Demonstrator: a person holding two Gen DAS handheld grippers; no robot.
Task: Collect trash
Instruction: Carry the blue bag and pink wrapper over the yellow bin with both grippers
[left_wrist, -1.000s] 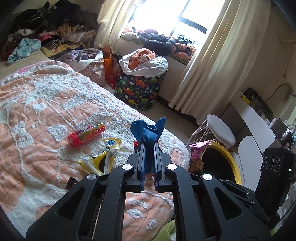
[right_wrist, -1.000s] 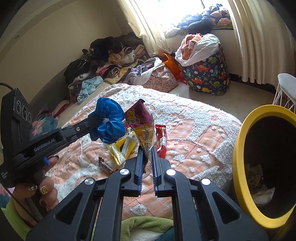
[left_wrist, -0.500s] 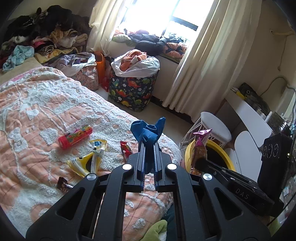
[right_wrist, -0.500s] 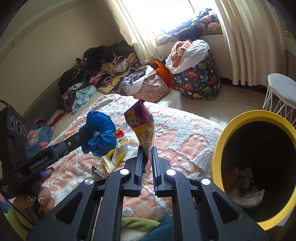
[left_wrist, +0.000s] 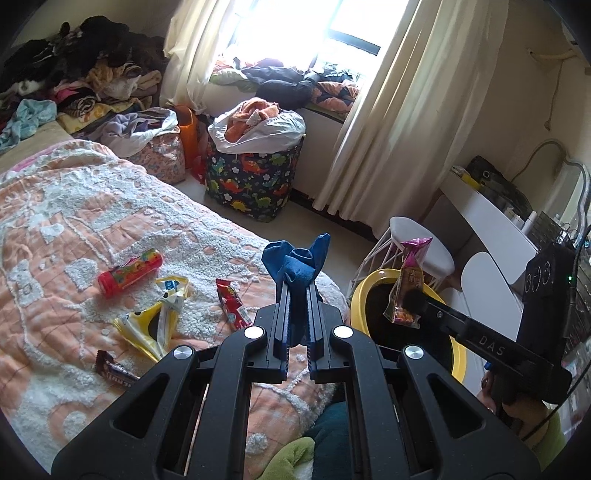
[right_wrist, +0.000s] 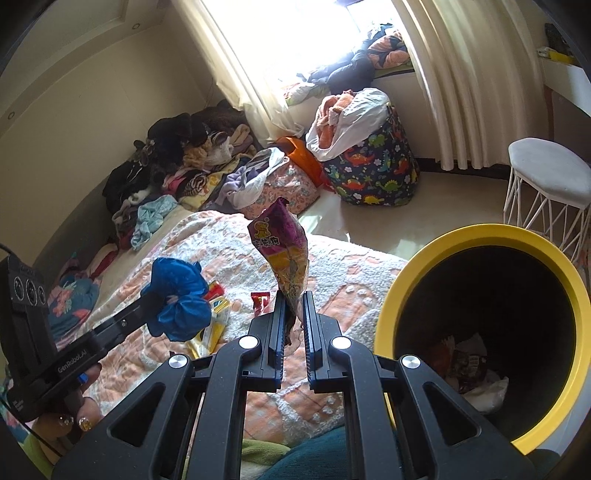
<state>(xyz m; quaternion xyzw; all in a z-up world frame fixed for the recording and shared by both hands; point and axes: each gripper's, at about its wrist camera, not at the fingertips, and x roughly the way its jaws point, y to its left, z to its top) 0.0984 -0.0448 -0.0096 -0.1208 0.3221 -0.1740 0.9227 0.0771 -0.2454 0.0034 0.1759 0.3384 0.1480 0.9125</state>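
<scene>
My left gripper (left_wrist: 296, 291) is shut on a crumpled blue wrapper (left_wrist: 297, 260), held above the bed's near corner; it also shows in the right wrist view (right_wrist: 181, 299). My right gripper (right_wrist: 293, 299) is shut on a purple snack bag (right_wrist: 282, 254), held upright just left of the yellow-rimmed trash bin (right_wrist: 406, 273). In the left wrist view the snack bag (left_wrist: 408, 284) hangs over the bin's rim (left_wrist: 360, 295). On the bedspread lie a red tube can (left_wrist: 129, 273), a yellow wrapper (left_wrist: 155, 317), a red wrapper (left_wrist: 231, 304) and a brown candy wrapper (left_wrist: 112, 373).
The bin holds several wrappers (right_wrist: 469, 365) at its bottom. A white wire stool (right_wrist: 546, 192) stands behind it. A dinosaur-print laundry basket (left_wrist: 251, 181) sits by the curtains. Clothes (left_wrist: 81, 85) pile at the bed's far end. A white desk (left_wrist: 487, 218) is at right.
Both grippers have swung right toward the bin with their loads. The purple snack bag has moved from over the bed to over the bin's rim.
</scene>
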